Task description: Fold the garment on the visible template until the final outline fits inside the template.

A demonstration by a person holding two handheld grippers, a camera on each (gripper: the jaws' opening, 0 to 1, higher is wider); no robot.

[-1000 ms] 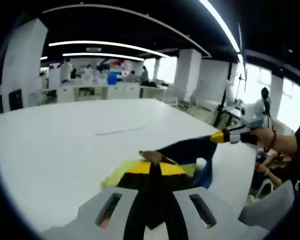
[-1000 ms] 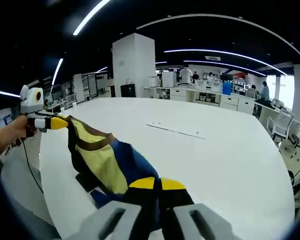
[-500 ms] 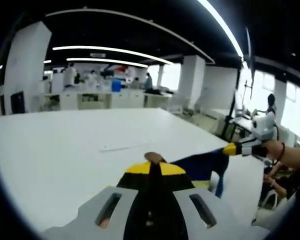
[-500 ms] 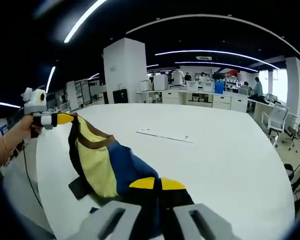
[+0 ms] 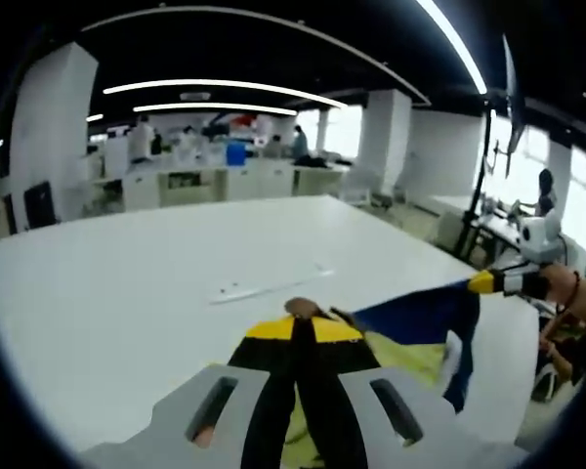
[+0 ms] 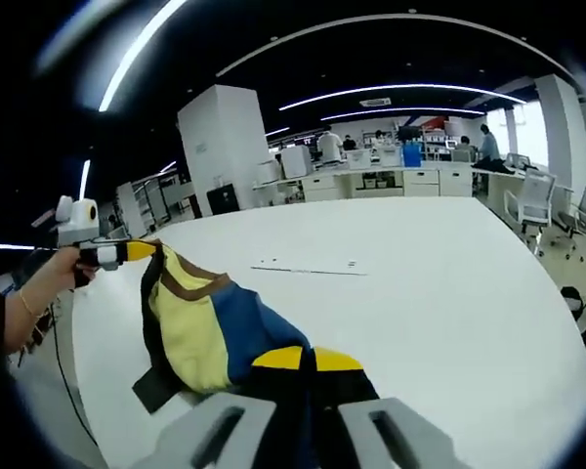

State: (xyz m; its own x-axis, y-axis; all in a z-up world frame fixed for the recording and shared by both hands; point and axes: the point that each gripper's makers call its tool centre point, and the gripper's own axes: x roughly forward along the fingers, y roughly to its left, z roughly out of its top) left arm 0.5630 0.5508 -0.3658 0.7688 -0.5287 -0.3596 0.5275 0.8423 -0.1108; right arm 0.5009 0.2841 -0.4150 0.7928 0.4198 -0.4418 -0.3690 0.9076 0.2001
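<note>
I find both sets of fingers clenched on the garment (image 6: pixel 210 327): left gripper (image 5: pixel 306 327) and right gripper (image 6: pixel 308 360) hold it stretched between them above the white worktop (image 6: pixel 439 283).

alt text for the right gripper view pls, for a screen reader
A yellow, blue and brown garment hangs stretched above a white table between the right gripper, shut on it in the foreground, and the left gripper, held by a hand.
</note>
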